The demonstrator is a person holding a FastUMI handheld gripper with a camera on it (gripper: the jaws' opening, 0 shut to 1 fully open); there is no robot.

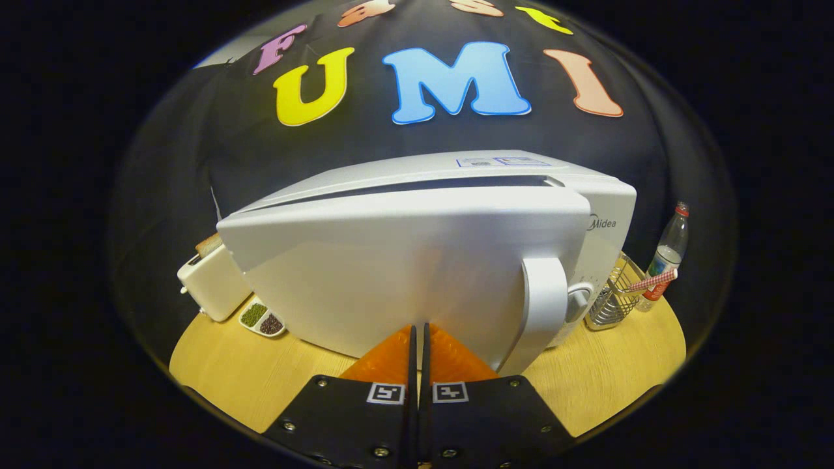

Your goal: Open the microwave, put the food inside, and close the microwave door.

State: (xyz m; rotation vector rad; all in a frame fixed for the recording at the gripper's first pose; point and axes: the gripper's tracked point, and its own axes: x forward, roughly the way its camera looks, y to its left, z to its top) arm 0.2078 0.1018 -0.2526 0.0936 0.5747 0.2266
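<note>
A white microwave (417, 260) stands on a round wooden table (241, 371), close ahead of me. Its door (391, 260) is almost closed, with a narrow dark gap along its top edge. The door's curved handle (544, 306) is on its right side. My gripper (419, 329) is shut, fingers together with nothing between them, and the tips rest against the lower middle of the door. What is inside the microwave is hidden by the door.
A white toaster (212, 280) with bread in it stands left of the microwave. A small dish (262, 319) with two compartments of grains lies beside it. To the right are a wire basket (616, 296) and a plastic bottle (666, 254).
</note>
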